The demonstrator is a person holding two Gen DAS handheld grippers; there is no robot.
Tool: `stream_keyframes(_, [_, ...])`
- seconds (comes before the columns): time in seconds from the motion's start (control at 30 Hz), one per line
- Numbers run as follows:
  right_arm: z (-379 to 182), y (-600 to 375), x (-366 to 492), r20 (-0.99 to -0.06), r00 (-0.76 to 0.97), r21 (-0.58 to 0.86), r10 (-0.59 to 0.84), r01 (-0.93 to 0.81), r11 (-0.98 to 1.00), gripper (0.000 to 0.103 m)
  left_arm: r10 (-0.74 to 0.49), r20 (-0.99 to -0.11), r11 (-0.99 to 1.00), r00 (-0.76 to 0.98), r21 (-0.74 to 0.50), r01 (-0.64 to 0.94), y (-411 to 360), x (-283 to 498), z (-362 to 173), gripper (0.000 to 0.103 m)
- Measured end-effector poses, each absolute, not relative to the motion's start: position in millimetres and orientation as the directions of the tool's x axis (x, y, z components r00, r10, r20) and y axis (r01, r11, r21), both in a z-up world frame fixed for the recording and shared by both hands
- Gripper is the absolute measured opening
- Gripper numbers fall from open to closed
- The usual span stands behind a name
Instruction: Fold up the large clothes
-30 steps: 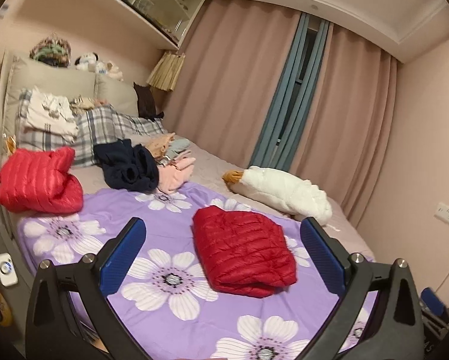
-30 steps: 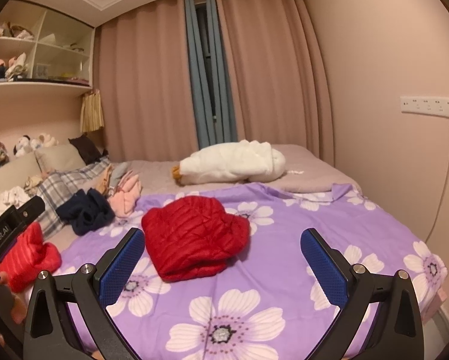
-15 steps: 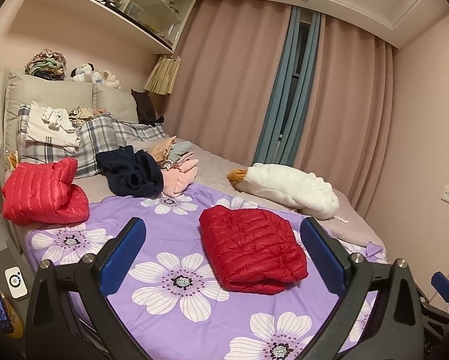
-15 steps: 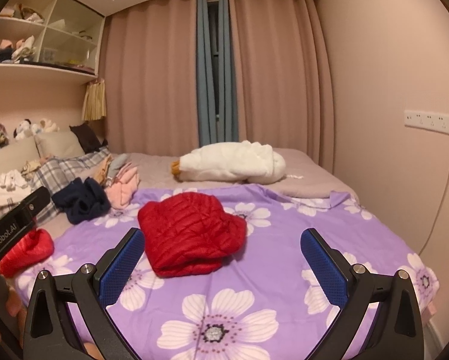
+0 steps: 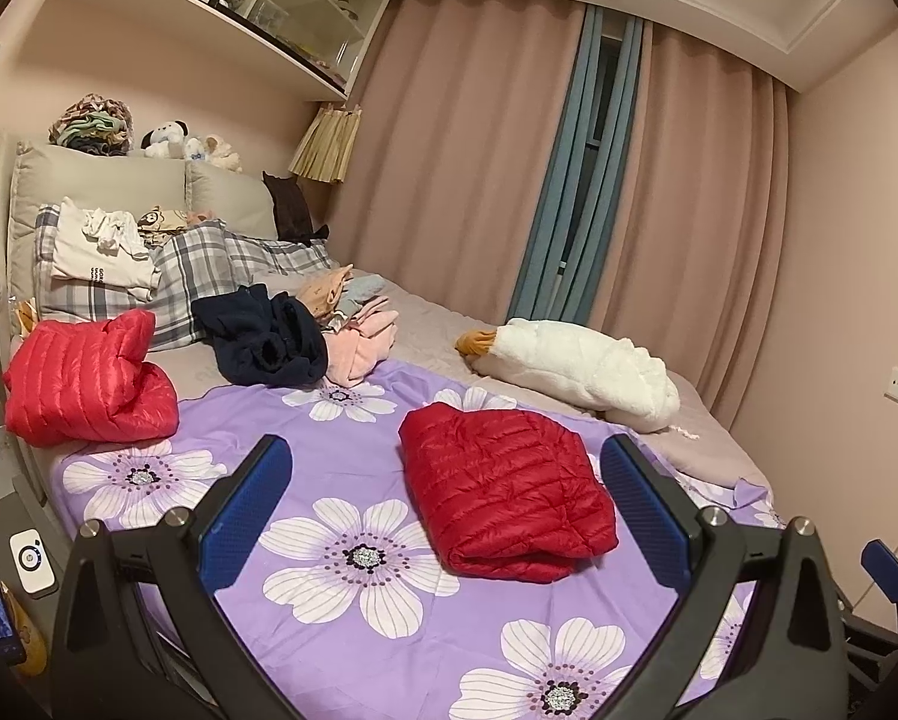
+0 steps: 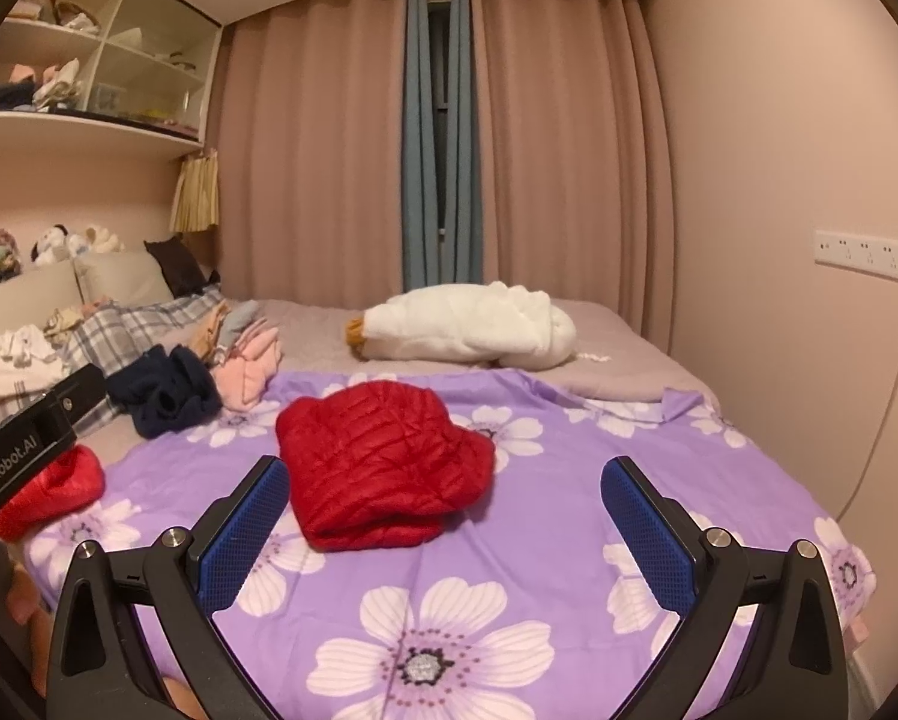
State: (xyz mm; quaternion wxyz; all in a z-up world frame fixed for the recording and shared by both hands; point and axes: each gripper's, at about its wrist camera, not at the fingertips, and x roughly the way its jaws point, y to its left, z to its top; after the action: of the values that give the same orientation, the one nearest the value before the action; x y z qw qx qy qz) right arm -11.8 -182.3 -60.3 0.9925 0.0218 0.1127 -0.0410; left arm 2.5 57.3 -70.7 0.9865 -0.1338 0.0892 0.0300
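Both the left gripper point(image 5: 446, 501) and the right gripper point(image 6: 446, 516) hang wide apart and empty above the purple flowered sheet point(image 5: 341, 468), where the folded red puffer jacket point(image 5: 503, 495) lies at frame centre, touching neither.

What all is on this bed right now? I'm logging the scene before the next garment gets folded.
folded puffer jacket: 1, red, middle of the purple floral sheet
second puffer jacket: 1, red, sheet's left edge near the pillows
dark garment: 1, navy, bunched beyond the sheet
pink clothes: small pile, beside the navy one
goose plush: 1, white, far side by the curtains
plaid pillow: grey-white, headboard end
left tongs: open, empty
right tongs: open, empty
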Motion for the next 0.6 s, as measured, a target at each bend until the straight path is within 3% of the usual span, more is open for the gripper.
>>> stream_keyframes(0.6, [-61.7, -185.5, -11.1, -0.229, 0.971, 0.049, -0.071, 0.085, 0.995, 0.103, 0.048, -0.193, 0.97, 0.98, -0.226, -0.092, 52.7, 4.4, -72.0, 0.103])
